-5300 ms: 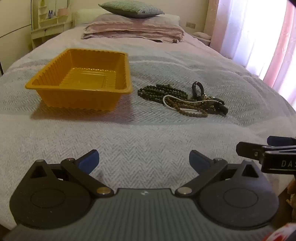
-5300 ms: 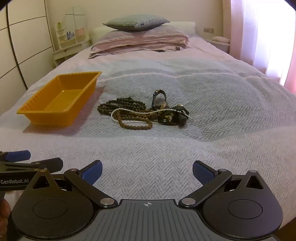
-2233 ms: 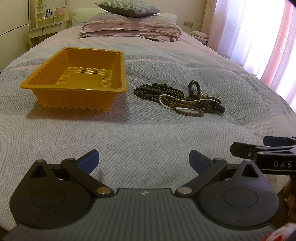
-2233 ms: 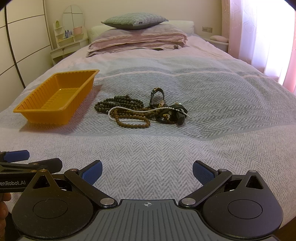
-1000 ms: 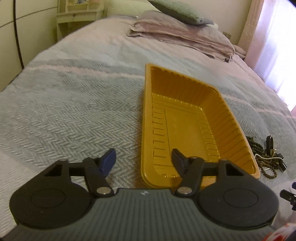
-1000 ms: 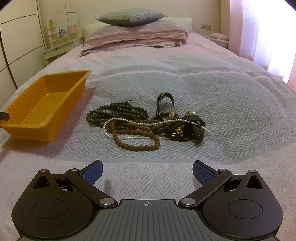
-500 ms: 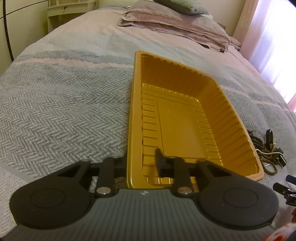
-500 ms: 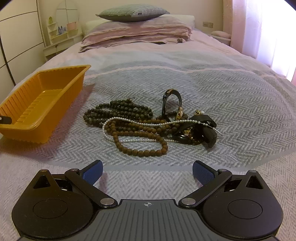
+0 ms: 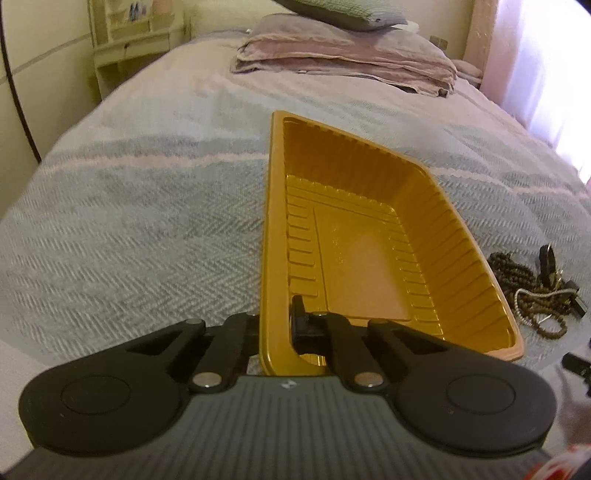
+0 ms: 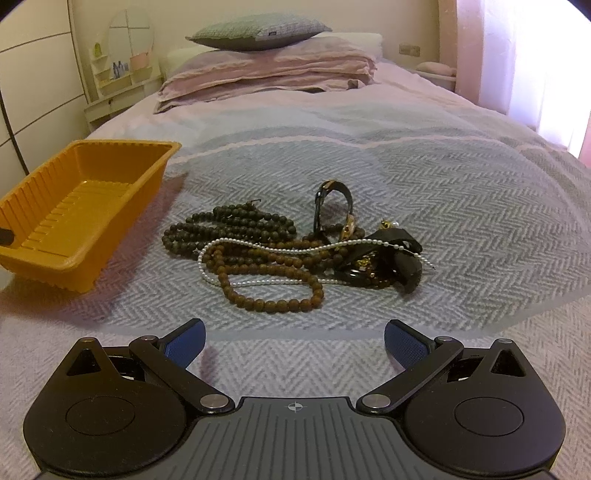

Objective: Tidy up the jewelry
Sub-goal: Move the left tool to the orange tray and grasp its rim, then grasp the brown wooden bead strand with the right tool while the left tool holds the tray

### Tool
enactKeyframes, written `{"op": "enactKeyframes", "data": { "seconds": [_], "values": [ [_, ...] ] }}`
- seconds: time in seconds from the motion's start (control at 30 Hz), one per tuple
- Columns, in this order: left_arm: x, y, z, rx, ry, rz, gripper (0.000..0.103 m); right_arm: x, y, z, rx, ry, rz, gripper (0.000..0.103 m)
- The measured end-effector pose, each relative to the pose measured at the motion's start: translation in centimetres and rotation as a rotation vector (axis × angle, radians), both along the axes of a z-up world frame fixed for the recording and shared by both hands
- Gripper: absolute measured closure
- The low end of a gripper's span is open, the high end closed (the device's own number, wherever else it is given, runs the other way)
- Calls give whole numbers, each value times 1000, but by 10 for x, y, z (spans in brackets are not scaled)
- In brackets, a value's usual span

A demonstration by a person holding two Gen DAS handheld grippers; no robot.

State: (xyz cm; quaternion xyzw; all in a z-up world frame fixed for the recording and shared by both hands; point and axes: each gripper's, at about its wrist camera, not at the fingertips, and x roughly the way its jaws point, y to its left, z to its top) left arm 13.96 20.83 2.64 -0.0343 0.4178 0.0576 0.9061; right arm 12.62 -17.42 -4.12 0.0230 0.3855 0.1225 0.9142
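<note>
An empty orange plastic tray (image 9: 436,236) lies on the grey herringbone bedspread; it also shows at the left of the right wrist view (image 10: 110,184). My left gripper (image 9: 275,325) is shut on the tray's near corner wall, one finger inside and one outside. A tangled pile of jewelry lies right of the tray: dark bead strands (image 10: 236,225), a brown bead necklace (image 10: 273,291), a pearl strand (image 10: 295,250) and a black watch (image 10: 332,206). My right gripper (image 10: 293,341) is open and empty, just short of the pile. The pile shows at the right edge of the left view (image 9: 532,291).
Folded pink bedding (image 10: 269,81) and a grey-green pillow (image 10: 258,31) lie at the head of the bed. A cream shelf unit (image 10: 118,85) stands at the back left. A bright curtained window (image 10: 535,55) is on the right.
My left gripper swung left to the tray's near corner and closed on its wall. My right gripper moved forward toward the jewelry pile and stayed open.
</note>
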Motion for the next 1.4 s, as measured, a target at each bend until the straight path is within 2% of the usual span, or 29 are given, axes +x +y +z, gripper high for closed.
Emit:
{"op": "enactKeyframes", "data": {
  "seconds": [0.3, 0.43, 0.47, 0.53, 0.67, 0.73, 0.87, 0.93, 0.97, 1.0, 1.2, 1.4],
  "values": [
    [-3, -52, 15, 274, -32, -89, 100, -2, -25, 3, 28, -51, -15, 1],
    [-5, -66, 12, 337, -33, -98, 100, 4, -35, 7, 49, -91, 32, 1],
    [-5, -68, 12, 344, -34, -98, 100, 6, -34, 8, 49, -100, 60, 3],
    [-5, -72, 11, 362, -37, -99, 100, 10, -30, 8, 45, -111, 120, 27],
    [-5, -76, 10, 381, -40, -92, 100, 26, -24, 5, 51, -93, 161, 45],
    [-7, -78, 10, 384, -42, -85, 100, 35, -20, 0, 37, -73, 162, 61],
    [-7, -77, 10, 361, -38, -70, 101, 50, -16, -13, 18, 11, 181, 65],
    [-7, -76, 11, 354, -38, -68, 101, 52, -17, -16, 22, 32, 190, 72],
    [-7, -75, 10, 353, -37, -68, 101, 52, -16, -16, 20, 35, 195, 78],
    [-7, -75, 10, 353, -36, -70, 101, 52, -16, -15, 18, 37, 200, 96],
    [-6, -73, 11, 361, -35, -91, 100, 46, -12, 11, -26, -20, 218, 96],
    [-5, -72, 12, 373, -41, -115, 101, 39, -7, 72, -80, -160, 275, 96]
  ]
}}
